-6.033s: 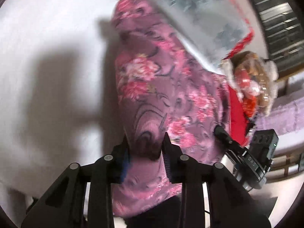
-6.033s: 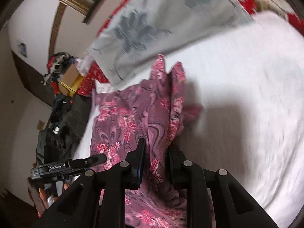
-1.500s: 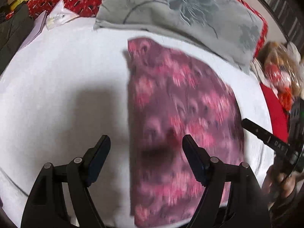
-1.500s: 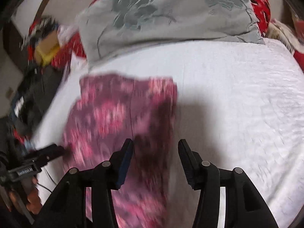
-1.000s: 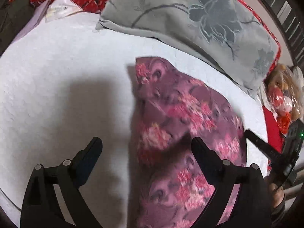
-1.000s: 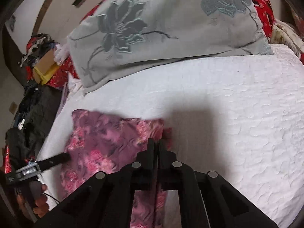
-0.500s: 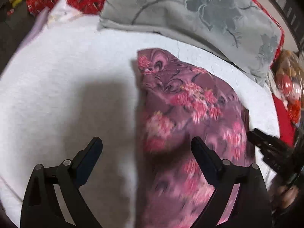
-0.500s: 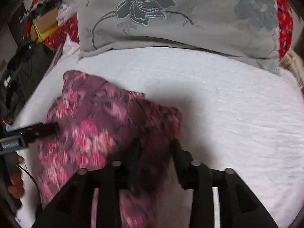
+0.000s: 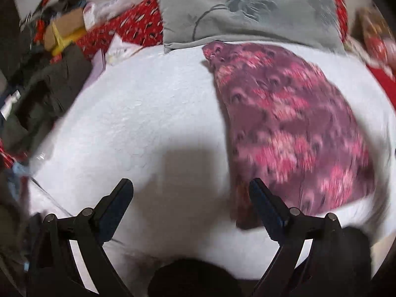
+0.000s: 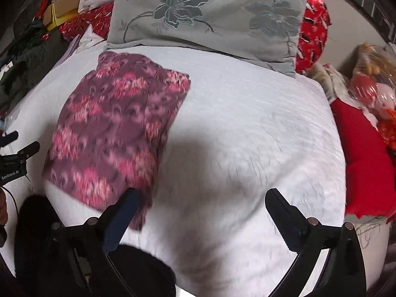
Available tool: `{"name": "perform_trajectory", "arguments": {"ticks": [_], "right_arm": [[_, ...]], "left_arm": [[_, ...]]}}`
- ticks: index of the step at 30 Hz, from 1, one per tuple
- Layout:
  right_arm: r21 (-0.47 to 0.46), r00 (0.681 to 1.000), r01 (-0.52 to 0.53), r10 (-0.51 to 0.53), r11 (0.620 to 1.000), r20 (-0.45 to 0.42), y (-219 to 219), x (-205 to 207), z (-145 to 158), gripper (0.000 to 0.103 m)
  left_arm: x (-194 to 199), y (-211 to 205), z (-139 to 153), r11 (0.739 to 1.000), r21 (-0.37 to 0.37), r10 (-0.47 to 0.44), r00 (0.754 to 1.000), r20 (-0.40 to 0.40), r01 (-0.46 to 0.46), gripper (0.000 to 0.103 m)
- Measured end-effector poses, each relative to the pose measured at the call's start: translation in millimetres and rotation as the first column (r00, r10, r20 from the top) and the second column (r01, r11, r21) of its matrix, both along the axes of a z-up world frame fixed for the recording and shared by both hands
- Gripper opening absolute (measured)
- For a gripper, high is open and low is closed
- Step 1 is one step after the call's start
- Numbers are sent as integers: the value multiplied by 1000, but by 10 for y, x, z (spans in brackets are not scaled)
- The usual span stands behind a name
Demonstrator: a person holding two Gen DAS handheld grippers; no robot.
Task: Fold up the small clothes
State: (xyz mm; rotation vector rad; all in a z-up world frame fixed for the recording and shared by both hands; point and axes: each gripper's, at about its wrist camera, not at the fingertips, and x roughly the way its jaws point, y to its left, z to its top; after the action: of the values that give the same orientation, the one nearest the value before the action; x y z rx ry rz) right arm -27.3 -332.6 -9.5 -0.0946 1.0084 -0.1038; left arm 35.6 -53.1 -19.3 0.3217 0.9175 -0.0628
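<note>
A purple garment with pink flowers (image 9: 289,128) lies folded flat on the white bedspread (image 9: 148,113). In the right wrist view it (image 10: 116,128) lies at the left. My left gripper (image 9: 190,193) is open and empty, above the bedspread just left of the garment's near edge. My right gripper (image 10: 201,203) is open and empty, above bare bedspread (image 10: 247,133) to the right of the garment's near corner. The left gripper's body (image 10: 14,160) shows at the left edge of the right wrist view.
A grey flowered pillow (image 10: 205,22) lies at the head of the bed over a red patterned cover (image 10: 314,32). Dark clothes and boxes (image 9: 47,74) pile up at the left. A red cloth (image 10: 363,163) and wrapped toys (image 10: 371,79) sit at the right.
Both grippers have let go of the garment and opened wide. They have drawn back, and the garment now lies folded flat on the bed.
</note>
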Motion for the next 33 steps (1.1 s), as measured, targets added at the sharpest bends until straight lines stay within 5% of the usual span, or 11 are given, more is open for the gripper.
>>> {"name": "perform_trajectory", "arguments": {"ticks": [3, 17, 33], "right_arm": [[-15, 999, 13, -12, 1000, 36, 34, -179, 29, 102], [-17, 988, 38, -35, 999, 151, 186, -497, 140, 103], [35, 989, 61, -65, 998, 132, 201, -601, 49, 103]], "left_arm": [[-200, -59, 28, 999, 30, -31, 999, 21, 30, 96], [-505, -199, 165, 997, -44, -69, 997, 38, 71, 96], [-700, -417, 202, 974, -156, -169, 986, -5, 166, 96]]}}
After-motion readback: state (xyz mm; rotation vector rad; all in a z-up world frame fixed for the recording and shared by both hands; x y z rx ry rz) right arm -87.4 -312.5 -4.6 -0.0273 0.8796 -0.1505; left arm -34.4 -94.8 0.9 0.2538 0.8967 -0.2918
